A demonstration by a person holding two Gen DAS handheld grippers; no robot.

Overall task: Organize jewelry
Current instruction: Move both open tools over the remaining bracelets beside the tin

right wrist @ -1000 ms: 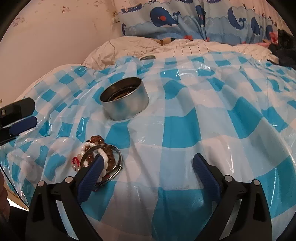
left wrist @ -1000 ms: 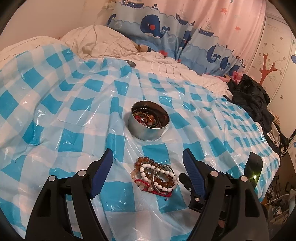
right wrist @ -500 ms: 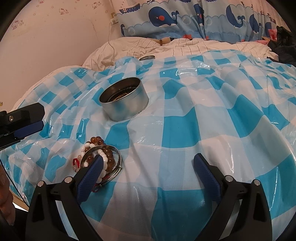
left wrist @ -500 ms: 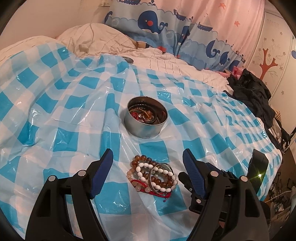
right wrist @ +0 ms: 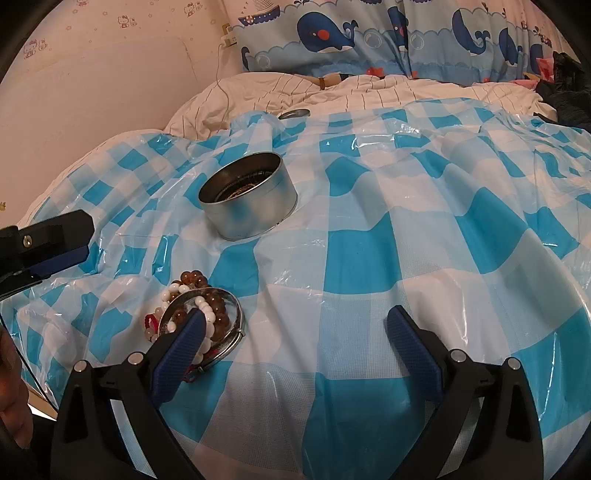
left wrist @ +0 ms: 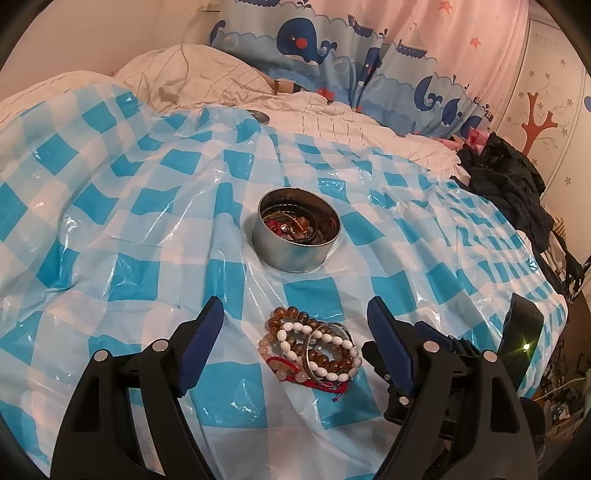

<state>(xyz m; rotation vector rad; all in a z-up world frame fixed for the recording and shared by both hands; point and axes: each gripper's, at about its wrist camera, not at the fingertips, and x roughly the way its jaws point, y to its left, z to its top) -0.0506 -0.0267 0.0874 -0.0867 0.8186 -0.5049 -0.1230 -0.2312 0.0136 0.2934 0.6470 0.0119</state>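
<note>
A round silver tin (left wrist: 297, 230) sits on the blue-and-white checked plastic sheet (left wrist: 110, 206) and holds several bracelets and cords. Nearer to me lies a loose pile of bracelets (left wrist: 312, 347): brown beads, white beads, a red cord and a metal bangle. My left gripper (left wrist: 295, 308) is open, its blue fingers on either side of the pile and just above it, not touching. In the right wrist view the tin (right wrist: 251, 199) stands beyond the pile (right wrist: 199, 306). My right gripper (right wrist: 295, 315) is open over bare sheet, its left finger overlapping the pile.
The sheet covers a soft bed with a white quilt (left wrist: 207, 81) behind it. A small round lid (left wrist: 258, 116) lies at the sheet's far edge. Dark clothes (left wrist: 509, 184) are heaped at the right. A whale-print curtain (right wrist: 369, 33) hangs at the back.
The left gripper has shifted a little, its finger reaching slightly further into the right wrist view. The right gripper, tin and bracelets have stayed put.
</note>
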